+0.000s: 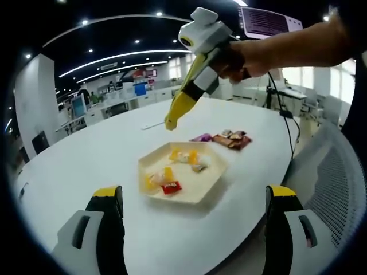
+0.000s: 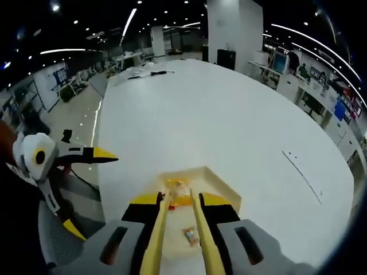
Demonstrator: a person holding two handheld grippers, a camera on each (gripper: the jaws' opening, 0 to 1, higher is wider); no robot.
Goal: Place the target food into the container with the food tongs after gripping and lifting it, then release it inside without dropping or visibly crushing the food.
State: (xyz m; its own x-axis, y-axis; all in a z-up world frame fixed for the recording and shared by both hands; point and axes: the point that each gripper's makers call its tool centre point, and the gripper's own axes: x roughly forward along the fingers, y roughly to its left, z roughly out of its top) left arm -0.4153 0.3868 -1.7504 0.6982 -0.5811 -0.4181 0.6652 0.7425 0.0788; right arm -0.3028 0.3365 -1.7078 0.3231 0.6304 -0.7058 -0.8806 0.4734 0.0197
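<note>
Right gripper (image 2: 178, 200) clamped the yellow food tongs (image 2: 176, 229), tips above the tray (image 1: 202, 192). Left gripper (image 1: 195, 197) stood open nearby. Several candies (image 1: 170, 187) lay inside; wrapped pieces (image 1: 230, 139) remained on the table (image 1: 86, 154) beyond, probably still to transfer.

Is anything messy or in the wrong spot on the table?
A few wrapped snacks lie on the table beside the tray, not in it. The other candies sit inside the tray. Nothing looks spilled or broken.
</note>
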